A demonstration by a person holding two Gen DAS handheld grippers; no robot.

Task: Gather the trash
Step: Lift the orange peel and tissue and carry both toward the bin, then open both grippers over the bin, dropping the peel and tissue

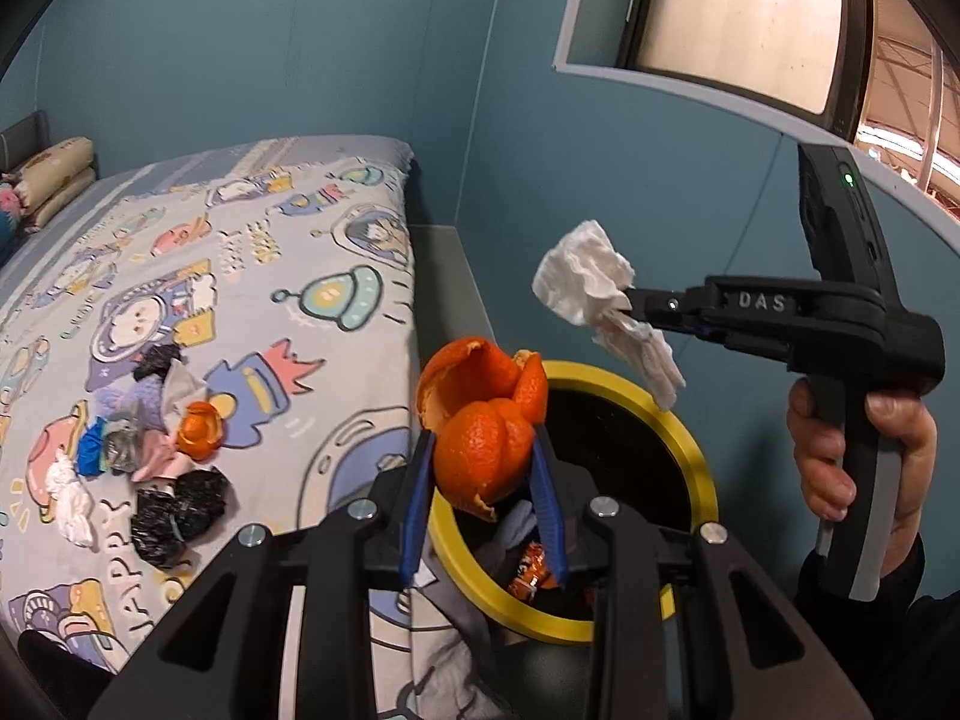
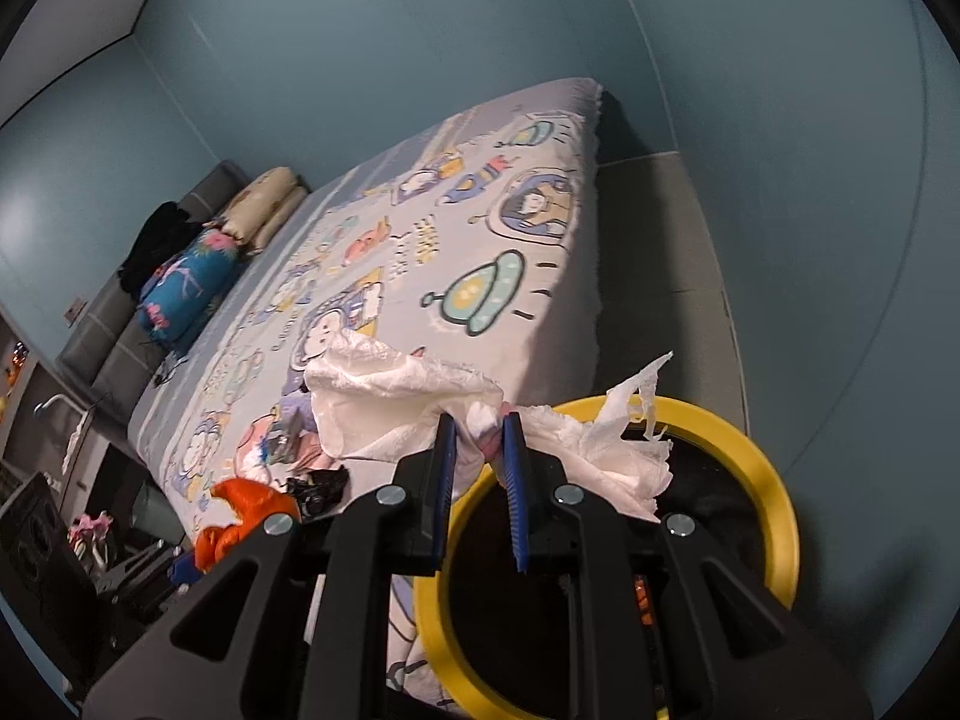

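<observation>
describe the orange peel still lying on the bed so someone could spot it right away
On the cartoon-print bed sheet, find the small trash pile near its edge. The curled orange peel sits at the pile's right side, the only bright orange piece among black bags and pale tissues.

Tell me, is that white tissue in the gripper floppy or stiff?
Probably floppy: the tissue droops past both sides of the right gripper. Likely very light, since a small pinch holds it up. Its torn, ragged edge suggests it rips easily.
</observation>
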